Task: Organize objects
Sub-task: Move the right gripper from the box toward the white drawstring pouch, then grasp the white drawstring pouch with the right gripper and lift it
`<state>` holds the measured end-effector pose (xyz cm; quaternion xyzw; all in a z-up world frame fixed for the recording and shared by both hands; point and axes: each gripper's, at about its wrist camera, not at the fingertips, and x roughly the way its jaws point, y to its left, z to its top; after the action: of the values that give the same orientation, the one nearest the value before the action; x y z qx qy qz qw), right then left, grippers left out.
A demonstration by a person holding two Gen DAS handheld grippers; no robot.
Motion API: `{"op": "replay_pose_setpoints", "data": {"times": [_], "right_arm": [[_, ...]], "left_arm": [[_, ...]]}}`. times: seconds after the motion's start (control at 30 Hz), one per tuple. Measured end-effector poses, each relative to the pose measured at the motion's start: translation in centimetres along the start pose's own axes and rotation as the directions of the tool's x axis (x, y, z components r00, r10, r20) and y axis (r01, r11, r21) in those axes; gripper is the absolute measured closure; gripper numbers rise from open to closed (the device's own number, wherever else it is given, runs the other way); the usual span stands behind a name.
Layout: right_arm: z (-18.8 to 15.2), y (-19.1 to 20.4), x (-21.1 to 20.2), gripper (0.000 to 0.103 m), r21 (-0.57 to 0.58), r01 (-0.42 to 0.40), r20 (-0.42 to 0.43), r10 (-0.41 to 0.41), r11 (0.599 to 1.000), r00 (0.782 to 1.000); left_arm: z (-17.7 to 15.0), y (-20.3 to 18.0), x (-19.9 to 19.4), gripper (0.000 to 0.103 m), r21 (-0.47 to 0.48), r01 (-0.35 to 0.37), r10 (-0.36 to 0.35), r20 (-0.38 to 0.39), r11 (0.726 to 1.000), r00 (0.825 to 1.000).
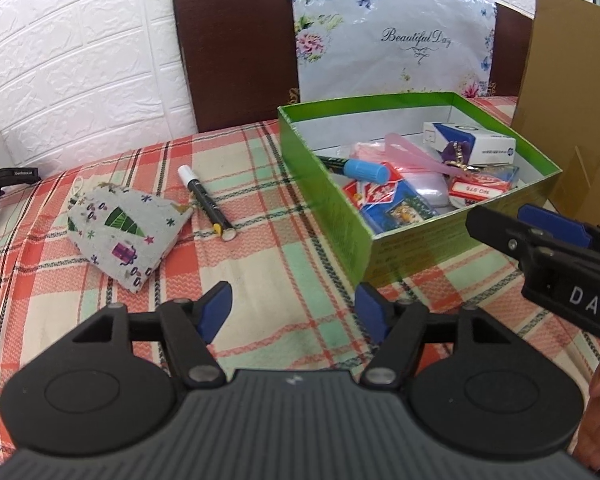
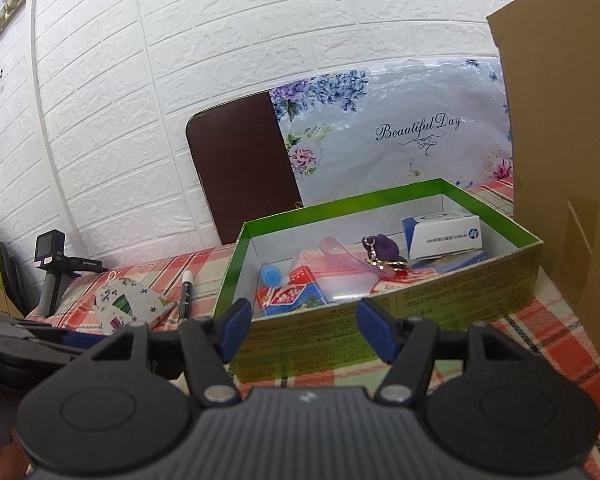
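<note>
A green box (image 1: pixel 328 200) stands on the plaid cloth and holds a blue-capped marker (image 1: pixel 364 170), a red and blue card pack (image 1: pixel 388 200), a white and blue carton (image 1: pixel 472 140) and a purple keychain (image 1: pixel 458 151). Left of the box lie a black marker with a white cap (image 1: pixel 206 202) and a grey printed pouch (image 1: pixel 124 228). My left gripper (image 1: pixel 294 308) hovers open over bare cloth, short of both. My right gripper (image 2: pixel 306 326) is open in front of the green box's (image 2: pixel 380 320) near wall, with nothing between its fingers.
A tall cardboard box (image 1: pixel 572 100) stands right of the green box. A brown board (image 1: pixel 236 48) and a floral bag (image 1: pixel 392 40) lean on the white brick wall behind. A black camera on a handle (image 2: pixel 52 264) stands at the far left of the table.
</note>
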<state>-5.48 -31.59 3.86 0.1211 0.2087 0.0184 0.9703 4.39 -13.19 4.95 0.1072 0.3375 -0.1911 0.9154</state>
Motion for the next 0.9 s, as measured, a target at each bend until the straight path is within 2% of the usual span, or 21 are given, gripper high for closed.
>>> {"op": "replay_pose_setpoints", "data": {"times": [0.3,0.5,0.63,0.73,0.83,0.9], "right_arm": [[0.2,2.5,1.3,0.042,-0.066,-0.032,-0.001,0.032,0.997,0.999],[0.1,5.6,2.8,0.042,-0.144,-0.089,-0.024,0.087,0.986,0.996],[-0.4,8.6,4.2,0.041,-0.221,-0.171,-0.074,0.159,0.960,0.985],[-1.3,10.7,6.8,0.033,-0.241,-0.259,-0.170,0.222,0.935,0.960],[-1.9,13.2,10.0,0.030,-0.275,-0.329,-0.245,0.265,0.904,0.933],[-1.0,15.0,12.5,0.018,-0.305,-0.353,-0.247,0.284,0.884,0.926]], "left_arm": [[-1.1,4.5,1.0,0.030,-0.085,-0.048,0.047,-0.024,0.995,0.999],[-2.5,9.4,1.8,0.030,-0.182,-0.121,0.112,-0.055,0.976,0.992],[-4.0,13.5,2.2,0.030,-0.252,-0.205,0.188,-0.092,0.946,0.978],[-4.5,16.8,2.4,0.030,-0.329,-0.237,0.209,-0.119,0.914,0.971],[-4.0,20.0,2.1,0.030,-0.420,-0.211,0.182,-0.109,0.883,0.977],[-3.3,21.6,2.1,0.026,-0.477,-0.159,0.134,-0.085,0.864,0.987]]}}
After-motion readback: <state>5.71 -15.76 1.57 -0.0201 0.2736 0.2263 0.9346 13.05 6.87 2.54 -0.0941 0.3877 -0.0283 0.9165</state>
